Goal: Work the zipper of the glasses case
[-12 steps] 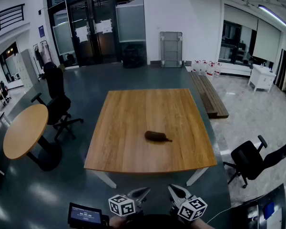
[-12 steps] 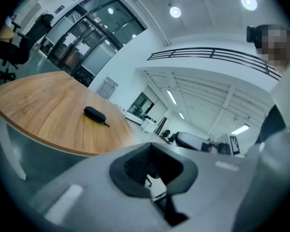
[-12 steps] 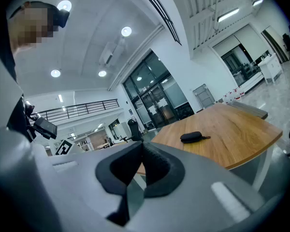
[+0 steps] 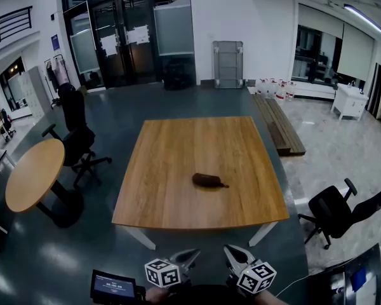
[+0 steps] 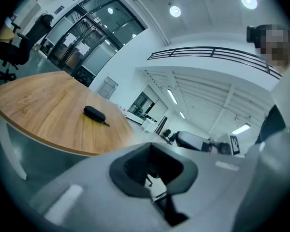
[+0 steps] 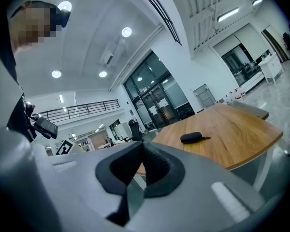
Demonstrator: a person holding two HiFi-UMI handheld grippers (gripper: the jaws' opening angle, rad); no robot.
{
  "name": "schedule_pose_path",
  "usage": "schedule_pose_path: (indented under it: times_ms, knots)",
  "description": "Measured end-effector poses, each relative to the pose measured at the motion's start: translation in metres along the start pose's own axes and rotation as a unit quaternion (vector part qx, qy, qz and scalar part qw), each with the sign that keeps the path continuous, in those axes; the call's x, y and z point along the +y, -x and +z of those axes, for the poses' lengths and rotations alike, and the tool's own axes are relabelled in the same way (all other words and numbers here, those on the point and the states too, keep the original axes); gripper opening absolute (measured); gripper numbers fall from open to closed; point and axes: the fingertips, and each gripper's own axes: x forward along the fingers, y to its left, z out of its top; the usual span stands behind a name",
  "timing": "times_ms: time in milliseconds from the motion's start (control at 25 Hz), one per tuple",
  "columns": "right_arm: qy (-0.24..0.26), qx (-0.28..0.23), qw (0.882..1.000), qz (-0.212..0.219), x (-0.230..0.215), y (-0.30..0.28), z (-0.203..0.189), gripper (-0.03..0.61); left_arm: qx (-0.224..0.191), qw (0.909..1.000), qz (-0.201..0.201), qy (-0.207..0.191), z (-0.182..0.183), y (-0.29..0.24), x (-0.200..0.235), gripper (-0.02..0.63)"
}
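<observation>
A dark oval glasses case (image 4: 207,180) lies alone on the square wooden table (image 4: 178,145), its zipper cord trailing to the right. It shows small in the left gripper view (image 5: 94,113) and in the right gripper view (image 6: 192,137). Both grippers are held low at the bottom of the head view, well short of the table's near edge: the left gripper (image 4: 192,256) and the right gripper (image 4: 232,253). Each is shut with nothing between its jaws, the left gripper (image 5: 153,180) and the right gripper (image 6: 137,166) alike.
A round wooden table (image 4: 32,173) and a black office chair (image 4: 73,135) stand at left. Another black chair (image 4: 333,211) stands at right of the table. A wooden bench (image 4: 278,126) lies beyond the table's right side. A small screen device (image 4: 117,288) sits at bottom left.
</observation>
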Motion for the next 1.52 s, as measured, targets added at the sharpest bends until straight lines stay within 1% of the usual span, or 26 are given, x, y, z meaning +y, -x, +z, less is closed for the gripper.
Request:
schedule_pose_path:
  times_ms: [240, 400, 640, 760, 960, 1080, 1160, 1320, 1440, 1520]
  knots:
    - [0.005, -0.022, 1.000, 0.014, -0.005, 0.005, 0.012, 0.006, -0.007, 0.9999, 0.000, -0.015, 0.004, -0.007, -0.004, 0.003]
    - [-0.006, -0.018, 1.000, 0.017, -0.011, 0.013, 0.019, 0.006, -0.004, 0.9999, 0.003, -0.010, 0.004, -0.017, -0.015, 0.003]
    - [-0.014, -0.014, 1.000, 0.019, -0.046, 0.034, 0.025, 0.009, -0.021, 0.9997, 0.009, -0.002, 0.003, -0.048, -0.018, 0.003]
    - [-0.023, -0.016, 0.999, 0.019, -0.062, 0.040, 0.034, 0.034, -0.022, 0.9997, 0.008, -0.003, 0.005, -0.060, -0.027, 0.003]
    - [-0.052, -0.003, 0.998, 0.032, -0.080, 0.029, 0.029, 0.071, -0.014, 0.9997, 0.019, 0.004, 0.001, -0.066, -0.026, 0.003]
    - [-0.045, 0.009, 0.998, 0.049, -0.083, 0.011, 0.026, 0.086, -0.012, 0.9995, 0.028, 0.012, 0.007, -0.064, -0.010, 0.003]
    - [-0.045, 0.015, 0.997, 0.053, -0.089, -0.008, 0.026, 0.101, -0.013, 0.9992, 0.031, 0.022, 0.014, -0.065, 0.007, 0.003]
    - [-0.041, 0.022, 0.998, 0.037, -0.110, -0.054, 0.034, 0.129, -0.002, 0.9990, 0.021, 0.039, 0.029, -0.080, 0.045, 0.003]
    - [-0.023, 0.038, 0.999, 0.021, -0.127, -0.103, 0.039, 0.147, 0.010, 0.9985, 0.005, 0.053, 0.055, -0.092, 0.082, 0.003]
    - [-0.009, 0.055, 0.998, 0.014, -0.139, -0.133, 0.040, 0.175, 0.019, 0.9984, -0.012, 0.051, 0.073, -0.096, 0.099, 0.003]
